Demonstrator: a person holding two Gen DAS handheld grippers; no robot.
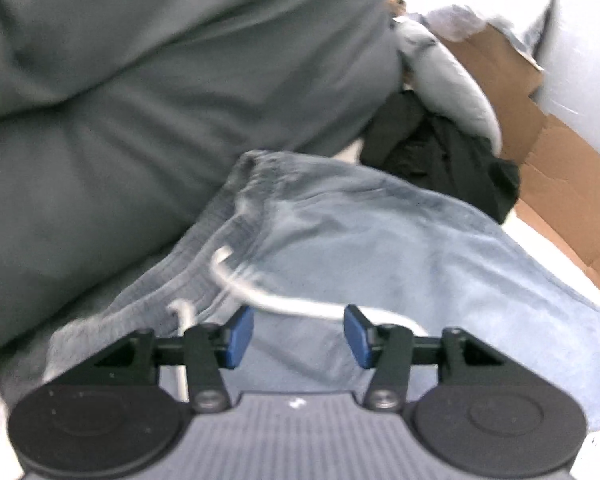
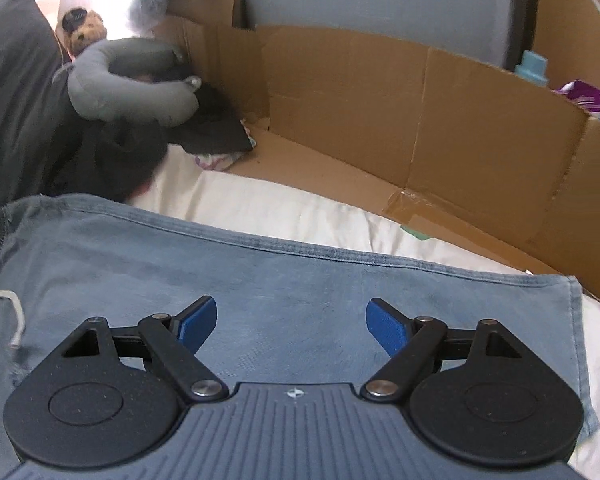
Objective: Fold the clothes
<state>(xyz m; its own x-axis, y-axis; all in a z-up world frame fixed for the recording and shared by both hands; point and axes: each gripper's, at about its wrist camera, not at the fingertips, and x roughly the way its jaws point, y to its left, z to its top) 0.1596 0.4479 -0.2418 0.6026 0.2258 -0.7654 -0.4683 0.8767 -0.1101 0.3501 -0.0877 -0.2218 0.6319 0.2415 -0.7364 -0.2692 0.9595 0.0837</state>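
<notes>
— While we hovered over the bed, where did the blue shorts (image 2: pixel 292 280) lie?

— We saw them spread flat on the cream sheet (image 2: pixel 284 210), their ribbed waistband (image 1: pixel 204 256) toward the dark grey pillow (image 1: pixel 140 80), the white drawstring (image 1: pixel 268 300) loose on top of them.

— And our grippers?

— We kept the left gripper (image 1: pixel 299 336) over the shorts near the drawstring, jaws parted and empty. Our right gripper (image 2: pixel 291 326) hung above the shorts' middle, jaws spread wide, holding nothing.

— What lay past the shorts?

— We noticed a heap of black clothes (image 2: pixel 140 148) beyond their far edge, a grey neck pillow (image 2: pixel 140 92) on that heap, and flattened cardboard (image 2: pixel 420 120) behind.
</notes>
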